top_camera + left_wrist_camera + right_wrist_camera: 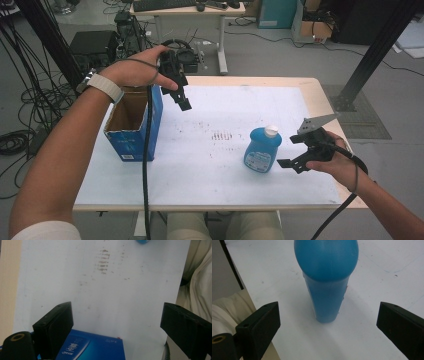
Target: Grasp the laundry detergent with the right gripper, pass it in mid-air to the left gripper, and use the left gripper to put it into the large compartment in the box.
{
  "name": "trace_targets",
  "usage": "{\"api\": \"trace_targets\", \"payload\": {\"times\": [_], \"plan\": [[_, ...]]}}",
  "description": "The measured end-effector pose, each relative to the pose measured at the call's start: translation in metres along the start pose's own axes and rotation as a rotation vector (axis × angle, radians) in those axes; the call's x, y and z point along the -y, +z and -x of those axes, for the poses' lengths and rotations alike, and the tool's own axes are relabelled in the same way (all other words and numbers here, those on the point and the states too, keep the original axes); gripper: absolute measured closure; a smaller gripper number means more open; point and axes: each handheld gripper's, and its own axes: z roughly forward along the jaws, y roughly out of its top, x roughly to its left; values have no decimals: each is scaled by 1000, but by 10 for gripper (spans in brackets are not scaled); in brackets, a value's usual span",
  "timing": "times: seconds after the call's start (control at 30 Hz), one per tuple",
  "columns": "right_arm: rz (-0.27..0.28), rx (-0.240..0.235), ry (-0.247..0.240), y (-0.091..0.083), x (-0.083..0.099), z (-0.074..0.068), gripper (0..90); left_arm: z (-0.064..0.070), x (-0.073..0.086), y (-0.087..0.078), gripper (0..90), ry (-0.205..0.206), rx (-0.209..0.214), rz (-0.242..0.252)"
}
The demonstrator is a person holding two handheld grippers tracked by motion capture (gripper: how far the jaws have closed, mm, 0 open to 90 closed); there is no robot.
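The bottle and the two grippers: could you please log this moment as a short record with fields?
bottle: blue, white cap, upright on the table, untouched
right gripper: open, beside the bottle, jaws facing it
left gripper: open, raised near the box, holding nothing
box: blue, top open, at the table's left edge
likely next move: right gripper closes on the bottle

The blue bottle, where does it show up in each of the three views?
High view: blue bottle stands upright right of centre, beside the right gripper.
Left gripper view: a blue sliver at the top edge.
Right gripper view: centre, ahead of the open jaws.
Shared landmark: the white table top.
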Motion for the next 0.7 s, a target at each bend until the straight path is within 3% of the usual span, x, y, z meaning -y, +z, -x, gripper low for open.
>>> {"api": "trace_targets", "payload": {"times": [0.7], "plan": [[10,-6,-15,0,0,0,51,0,1,-1,115,-5,-2,-2]]}}
